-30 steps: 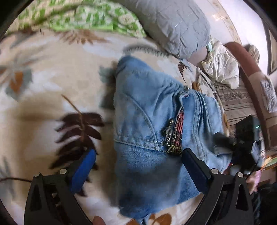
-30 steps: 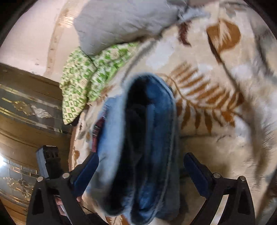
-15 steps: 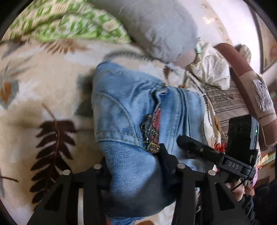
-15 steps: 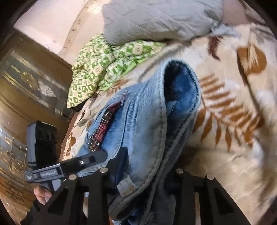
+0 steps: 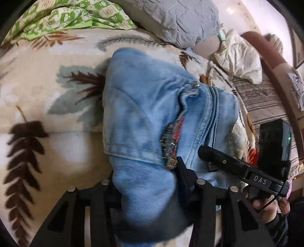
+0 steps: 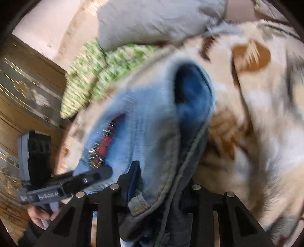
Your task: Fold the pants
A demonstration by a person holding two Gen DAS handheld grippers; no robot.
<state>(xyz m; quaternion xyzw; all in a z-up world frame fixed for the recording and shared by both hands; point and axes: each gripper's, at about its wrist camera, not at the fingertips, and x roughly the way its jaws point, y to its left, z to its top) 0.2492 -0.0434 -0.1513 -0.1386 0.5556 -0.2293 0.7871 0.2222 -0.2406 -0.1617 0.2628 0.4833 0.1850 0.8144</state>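
Observation:
The folded light-blue jeans (image 5: 148,117) lie on a cream leaf-patterned blanket (image 5: 47,95). My left gripper (image 5: 146,182) is shut on the near edge of the bundle, denim bulging between its fingers. My right gripper (image 6: 161,182) is shut on the other near side of the jeans (image 6: 148,133); this view is blurred. A red patterned trim (image 5: 171,140) shows on top of the jeans. Each gripper shows in the other's view, the right one at the lower right (image 5: 247,171) and the left one at the lower left (image 6: 57,186).
A grey quilted pillow (image 5: 180,19) and a green patterned cloth (image 5: 62,17) lie at the bed's far side. A white crumpled cloth (image 5: 239,57) and striped bedding (image 5: 266,98) are at the right. A wooden cabinet (image 6: 22,95) stands at the left.
Both grippers were open around the folded jeans one second ago. They have closed on the near edge of the bundle, and the jeans have shifted with them.

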